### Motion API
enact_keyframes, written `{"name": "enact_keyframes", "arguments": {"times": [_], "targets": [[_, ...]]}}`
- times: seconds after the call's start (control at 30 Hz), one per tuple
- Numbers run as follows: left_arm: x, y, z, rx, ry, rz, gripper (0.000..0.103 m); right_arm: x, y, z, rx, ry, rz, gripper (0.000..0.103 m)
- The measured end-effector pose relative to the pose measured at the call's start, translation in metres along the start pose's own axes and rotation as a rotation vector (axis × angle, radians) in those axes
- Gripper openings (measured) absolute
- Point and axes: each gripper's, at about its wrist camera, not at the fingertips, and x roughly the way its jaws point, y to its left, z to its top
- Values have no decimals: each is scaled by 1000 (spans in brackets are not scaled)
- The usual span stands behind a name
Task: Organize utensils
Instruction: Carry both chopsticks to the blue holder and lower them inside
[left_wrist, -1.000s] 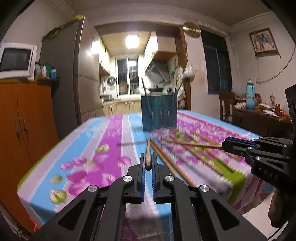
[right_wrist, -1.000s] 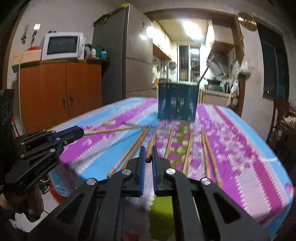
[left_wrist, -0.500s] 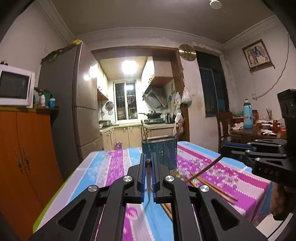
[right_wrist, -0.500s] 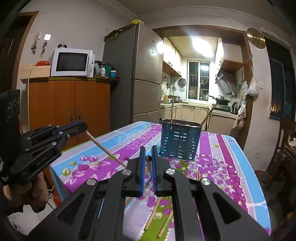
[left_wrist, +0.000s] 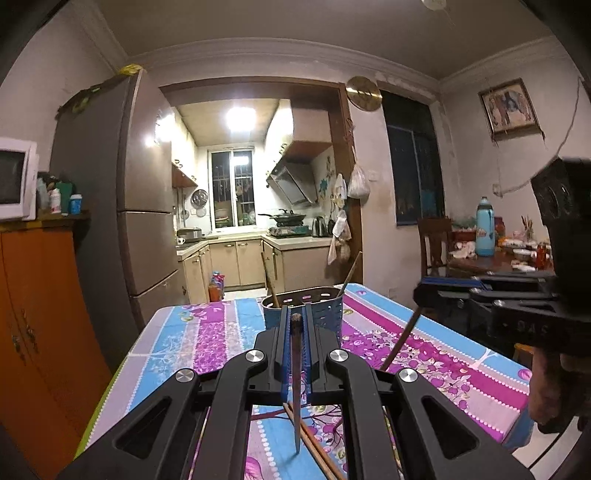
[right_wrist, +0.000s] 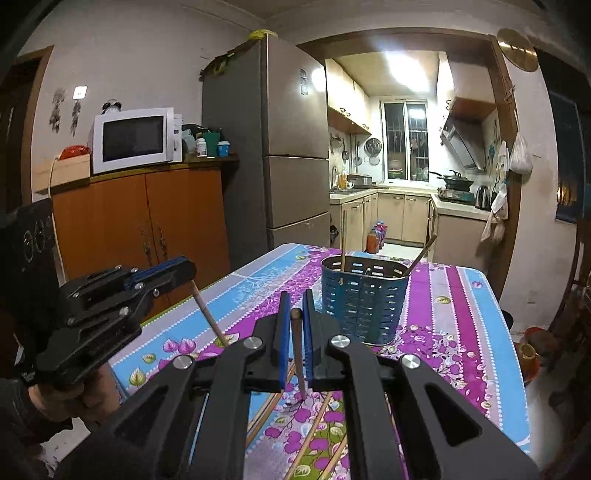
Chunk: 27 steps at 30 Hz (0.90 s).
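- Left gripper (left_wrist: 295, 325): jaws closed on one wooden chopstick (left_wrist: 296, 369); the stick hangs nearly upright between the blue pads, thick end on top, thin tip pointing at 6 o'clock above the counter (left_wrist: 207, 332); the same gripper shows in the right wrist view at 9 o'clock (right_wrist: 181, 269), its stick slanting down toward 5 o'clock.
- Right gripper (right_wrist: 294, 314): jaws closed on a second chopstick (right_wrist: 299, 354), held the same way, rounded end up, tip down; in the left wrist view this gripper sits at 3 o'clock (left_wrist: 424, 295), stick angled down toward 7 o'clock.
- Utensil holder (right_wrist: 364, 299): blue, slotted, standing upright on the counter just beyond both grippers at 12 o'clock; two sticks already lean inside it, one at its left rim, one at its right.
- Loose chopsticks (right_wrist: 314, 424): several lying flat on the floral tablecloth below the right gripper, at 6 o'clock; two more visible under the left gripper (left_wrist: 314, 443).
- Surroundings: refrigerator (right_wrist: 266, 147) at 11 o'clock; microwave (right_wrist: 133, 138) on an orange cabinet at 9 o'clock; lit kitchen beyond the doorway at 12 o'clock.
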Motion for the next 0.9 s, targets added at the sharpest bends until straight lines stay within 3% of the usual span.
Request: {"name": "enact_keyframes", "arguments": {"times": [0.57,0.9], "targets": [[40,-5,58,-30,13,-75,7,-3,-28,52,-13,-8,-20,5],[64,-2,112,-61,-34,-72,7,2,-57,99,13,-42,-39,5]]}}
